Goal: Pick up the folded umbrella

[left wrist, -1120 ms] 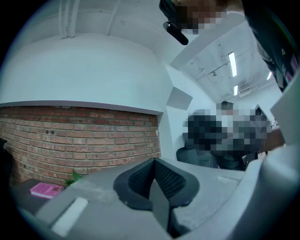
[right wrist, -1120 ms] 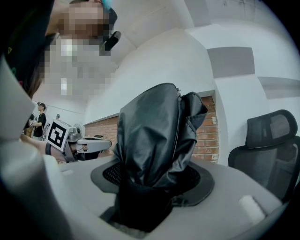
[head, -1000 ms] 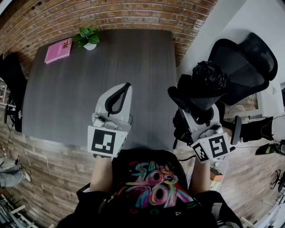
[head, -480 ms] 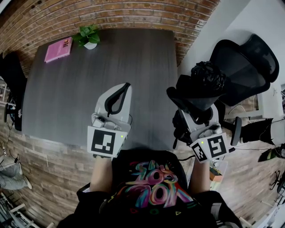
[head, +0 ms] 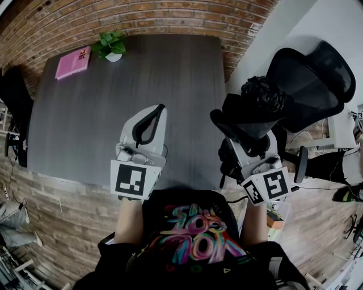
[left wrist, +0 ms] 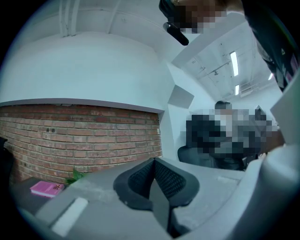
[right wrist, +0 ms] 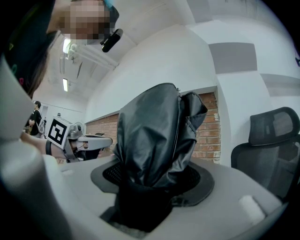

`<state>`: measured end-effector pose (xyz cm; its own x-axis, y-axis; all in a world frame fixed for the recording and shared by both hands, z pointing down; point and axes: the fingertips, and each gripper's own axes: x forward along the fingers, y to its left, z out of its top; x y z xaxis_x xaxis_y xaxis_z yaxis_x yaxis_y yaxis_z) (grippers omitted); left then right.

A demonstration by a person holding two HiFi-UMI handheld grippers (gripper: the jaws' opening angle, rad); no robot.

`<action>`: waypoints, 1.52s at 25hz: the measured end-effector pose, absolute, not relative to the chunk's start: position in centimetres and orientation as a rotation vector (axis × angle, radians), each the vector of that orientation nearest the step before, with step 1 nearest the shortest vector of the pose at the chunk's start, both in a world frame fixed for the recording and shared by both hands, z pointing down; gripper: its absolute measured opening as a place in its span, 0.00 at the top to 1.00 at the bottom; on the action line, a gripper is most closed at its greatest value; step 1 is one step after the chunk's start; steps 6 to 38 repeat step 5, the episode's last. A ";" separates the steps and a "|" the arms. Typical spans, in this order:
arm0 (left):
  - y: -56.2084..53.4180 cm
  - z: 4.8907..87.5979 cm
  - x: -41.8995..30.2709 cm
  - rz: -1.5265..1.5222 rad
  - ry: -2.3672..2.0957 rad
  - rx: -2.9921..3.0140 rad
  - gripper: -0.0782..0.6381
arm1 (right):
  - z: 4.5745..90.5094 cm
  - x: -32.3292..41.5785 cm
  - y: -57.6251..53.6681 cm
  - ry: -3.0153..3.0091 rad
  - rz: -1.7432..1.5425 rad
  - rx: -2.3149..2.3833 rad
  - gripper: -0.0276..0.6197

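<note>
Head view looks steeply down on a dark grey wood-grain table point(head: 85, 113) set against a red brick wall point(head: 142, 17), with a pink book point(head: 72, 63) and a small green potted plant in a white pot point(head: 112, 46) side by side at its far left corner. The folded black umbrella with crinkled glossy fabric point(head: 258, 107) is off the table, held up in the air just past the table's right edge, in front of a black mesh office chair point(head: 312, 79). The right gripper point(head: 248, 133) is clamped on it: in the right gripper view the black pads press on the umbrella point(right wrist: 157, 136) from both sides near its lower end, and its bundled fabric stands upright above the right gripper point(right wrist: 152, 180). The left gripper point(head: 160, 109) hangs over the near part of the table, well apart from the umbrella. In the left gripper view its jaws are together with nothing between them point(left wrist: 152, 176), and they point toward the brick wall, with the book point(left wrist: 46, 188) and plant point(left wrist: 75, 176) low at the left.
</note>
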<state>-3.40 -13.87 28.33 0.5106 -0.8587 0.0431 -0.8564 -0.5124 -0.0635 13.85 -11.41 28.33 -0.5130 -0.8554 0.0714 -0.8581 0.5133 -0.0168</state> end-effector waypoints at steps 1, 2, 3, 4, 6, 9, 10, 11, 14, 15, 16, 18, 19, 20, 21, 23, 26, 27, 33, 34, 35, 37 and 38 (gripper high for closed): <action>-13.9 28.3 -3.5 -0.107 1.534 -2.700 0.89 | 28.4 13.8 -11.4 -2.687 0.077 1.520 0.53; -14.0 28.4 -3.5 -0.108 1.534 -2.699 0.89 | 28.4 13.7 -11.5 -2.688 0.077 1.519 0.53; -14.0 28.4 -3.6 -0.108 1.534 -2.698 0.89 | 28.4 13.6 -11.5 -2.688 0.076 1.518 0.53; -14.1 28.4 -3.7 -0.108 1.534 -2.697 0.89 | 28.5 13.5 -11.6 -2.688 0.076 1.517 0.53; -14.1 28.4 -3.8 -0.108 1.534 -2.696 0.89 | 28.5 13.5 -11.6 -2.688 0.075 1.516 0.53; -14.1 28.4 -3.8 -0.108 1.534 -2.696 0.89 | 28.5 13.5 -11.6 -2.688 0.075 1.516 0.53; -14.1 28.4 -3.8 -0.108 1.534 -2.696 0.89 | 28.5 13.5 -11.6 -2.688 0.075 1.516 0.53; -14.1 28.4 -3.8 -0.108 1.534 -2.696 0.89 | 28.5 13.5 -11.6 -2.688 0.075 1.516 0.53; -14.1 28.4 -3.8 -0.108 1.534 -2.696 0.89 | 28.5 13.5 -11.6 -2.688 0.075 1.516 0.53; -14.1 28.4 -3.8 -0.108 1.534 -2.696 0.89 | 28.5 13.5 -11.6 -2.688 0.075 1.516 0.53; -14.1 28.4 -3.8 -0.108 1.534 -2.696 0.89 | 28.5 13.5 -11.6 -2.688 0.075 1.516 0.53; -14.1 28.4 -3.8 -0.108 1.534 -2.696 0.89 | 28.5 13.5 -11.6 -2.688 0.075 1.516 0.53; -14.1 28.4 -3.8 -0.108 1.534 -2.696 0.89 | 28.5 13.5 -11.6 -2.688 0.075 1.516 0.53; -14.1 28.4 -3.8 -0.108 1.534 -2.696 0.89 | 28.5 13.5 -11.6 -2.688 0.075 1.516 0.53; -14.1 28.4 -3.8 -0.108 1.534 -2.696 0.89 | 28.5 13.5 -11.6 -2.688 0.075 1.516 0.53; -14.1 28.4 -3.8 -0.108 1.534 -2.696 0.89 | 28.5 13.5 -11.6 -2.688 0.075 1.516 0.53; -14.1 28.4 -3.8 -0.108 1.534 -2.696 0.89 | 28.5 13.5 -11.6 -2.688 0.075 1.516 0.53; -14.1 28.4 -3.8 -0.108 1.534 -2.696 0.89 | 28.5 13.5 -11.6 -2.688 0.075 1.516 0.53; -14.1 28.4 -3.8 -0.108 1.534 -2.696 0.89 | 28.5 13.5 -11.6 -2.688 0.075 1.516 0.53; -14.1 28.4 -3.8 -0.108 1.534 -2.696 0.89 | 28.5 13.5 -11.6 -2.688 0.075 1.516 0.53; -14.1 28.4 -3.8 -0.108 1.534 -2.696 0.89 | 28.5 13.5 -11.6 -2.688 0.075 1.516 0.53; -14.1 28.4 -3.8 -0.108 1.534 -2.696 0.89 | 28.5 13.5 -11.6 -2.688 0.075 1.516 0.53; -14.1 28.4 -3.8 -0.108 1.534 -2.696 0.89 | 28.5 13.5 -11.6 -2.688 0.075 1.516 0.53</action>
